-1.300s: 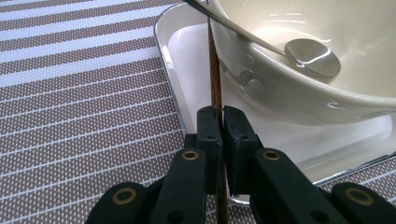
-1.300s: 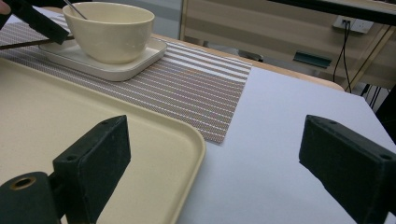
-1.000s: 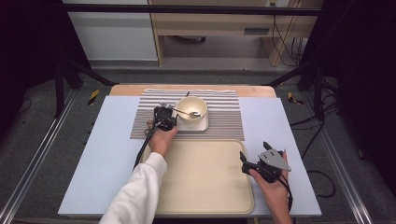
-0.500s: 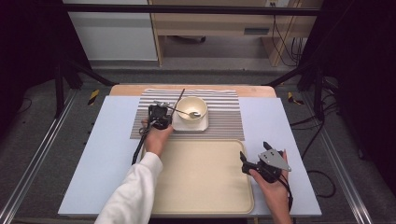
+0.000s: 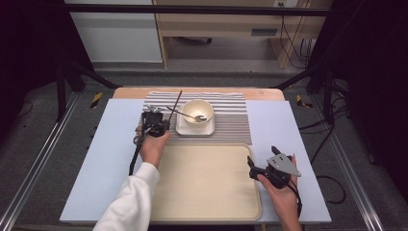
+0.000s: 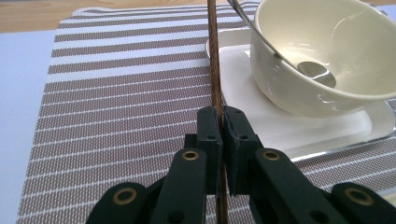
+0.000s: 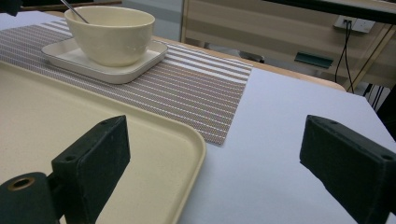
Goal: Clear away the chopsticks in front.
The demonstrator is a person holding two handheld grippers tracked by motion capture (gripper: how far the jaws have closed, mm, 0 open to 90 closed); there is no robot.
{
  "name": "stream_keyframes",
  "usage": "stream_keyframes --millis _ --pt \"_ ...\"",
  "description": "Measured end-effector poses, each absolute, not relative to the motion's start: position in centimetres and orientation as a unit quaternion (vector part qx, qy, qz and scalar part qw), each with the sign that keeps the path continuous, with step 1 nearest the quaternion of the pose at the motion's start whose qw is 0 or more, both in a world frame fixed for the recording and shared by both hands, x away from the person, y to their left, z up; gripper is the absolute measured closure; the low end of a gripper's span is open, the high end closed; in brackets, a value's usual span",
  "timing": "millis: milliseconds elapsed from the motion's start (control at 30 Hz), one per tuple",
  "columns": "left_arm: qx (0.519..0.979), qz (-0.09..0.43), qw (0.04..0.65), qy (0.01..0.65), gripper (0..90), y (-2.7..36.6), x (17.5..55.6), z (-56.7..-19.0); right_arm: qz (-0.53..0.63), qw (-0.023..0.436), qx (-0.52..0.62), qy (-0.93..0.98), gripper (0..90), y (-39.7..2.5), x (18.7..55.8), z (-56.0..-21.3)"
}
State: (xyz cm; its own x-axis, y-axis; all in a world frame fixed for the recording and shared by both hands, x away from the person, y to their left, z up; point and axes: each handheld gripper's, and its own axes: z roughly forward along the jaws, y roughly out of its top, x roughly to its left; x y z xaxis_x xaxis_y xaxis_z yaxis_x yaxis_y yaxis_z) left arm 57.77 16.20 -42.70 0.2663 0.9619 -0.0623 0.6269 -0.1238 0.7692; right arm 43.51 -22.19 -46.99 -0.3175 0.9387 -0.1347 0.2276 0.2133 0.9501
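The round cream bowl sits on the square white plate, on the striped woven mat, behind the big cream plastic tray.

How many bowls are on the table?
1. The cream bowl sits on a square white plate on the striped placemat, with a spoon resting inside. The left gripper beside it holds a brown stick.

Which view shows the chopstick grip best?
The left gripper view: the left hand-held gripper has its jaws shut on the brown chopstick, close and sharp. In the high view the chopstick is a thin line over the striped mat.
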Motion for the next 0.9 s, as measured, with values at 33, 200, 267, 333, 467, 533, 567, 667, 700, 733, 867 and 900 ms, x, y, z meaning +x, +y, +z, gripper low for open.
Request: stream_keyframes --millis 33,200,267,333,467,533,567,667,700,733,867,900 --pt "0.711 0.234 0.357 0.559 85.7 16.3 57.5 -42.6 0.453 0.392 0.433 0.673 8.6 -22.2 43.5 -47.0" --pt "0.699 0.230 0.368 0.569 85.7 17.1 56.2 -42.5 0.454 0.393 0.432 0.673 8.6 -22.2 43.5 -47.0" --pt "0.687 0.221 0.381 0.578 85.7 17.6 55.6 -42.4 0.455 0.392 0.432 0.672 8.5 -22.2 43.5 -46.9" --pt "0.675 0.212 0.392 0.587 85.7 18.2 54.9 -42.2 0.456 0.393 0.432 0.672 8.5 -22.2 43.5 -46.9" --pt "0.662 0.211 0.404 0.595 85.7 18.9 53.3 -42.1 0.457 0.391 0.434 0.671 8.5 -22.2 43.5 -46.9" --pt "0.661 0.214 0.405 0.595 85.7 19.0 52.5 -42.1 0.458 0.391 0.433 0.671 8.5 -22.2 43.4 -46.9" --pt "0.659 0.213 0.407 0.596 85.7 19.0 52.2 -42.1 0.459 0.391 0.433 0.670 8.5 -22.1 43.4 -46.9" --pt "0.658 0.212 0.410 0.596 85.7 19.1 51.2 -42.2 0.460 0.390 0.434 0.669 8.5 -22.1 43.4 -46.9" --pt "0.660 0.216 0.408 0.592 85.7 19.1 50.9 -42.2 0.460 0.390 0.434 0.669 8.5 -22.1 43.4 -46.9" --pt "0.660 0.218 0.408 0.591 85.7 19.1 50.5 -42.2 0.460 0.390 0.434 0.669 8.5 -22.1 43.4 -46.9" --pt "0.659 0.228 0.412 0.586 85.7 19.0 49.1 -42.0 0.459 0.390 0.435 0.669 8.3 -22.2 43.4 -46.9" --pt "0.658 0.233 0.412 0.586 85.7 19.1 48.6 -41.9 0.458 0.393 0.434 0.669 8.2 -22.2 43.4 -46.9"
